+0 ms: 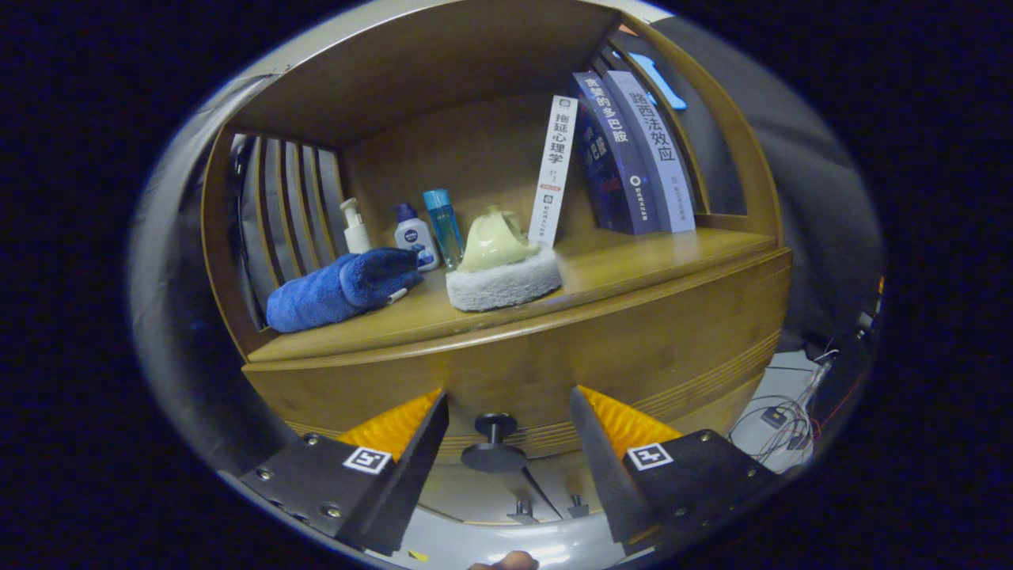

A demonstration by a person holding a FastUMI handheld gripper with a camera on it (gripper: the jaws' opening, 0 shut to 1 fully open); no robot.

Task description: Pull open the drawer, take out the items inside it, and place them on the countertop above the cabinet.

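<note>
A wooden cabinet stands in front of me, its drawer front (554, 364) closed flush under the countertop (633, 265). A dark round knob (494, 443) sticks out of the drawer front. My gripper (506, 416) is open, and the knob sits between the two fingers with a gap on each side. On the countertop lie a rolled blue towel (340, 289) and a pale scrubbing brush with a white pad (502, 265). The inside of the drawer is hidden.
At the back of the countertop stand a pump bottle (355, 228), a small blue-capped bottle (415, 237) and a clear blue bottle (443, 226). Three books (625, 154) lean at the right. A shelf roof hangs above. Cables (783, 419) lie on the floor at the right.
</note>
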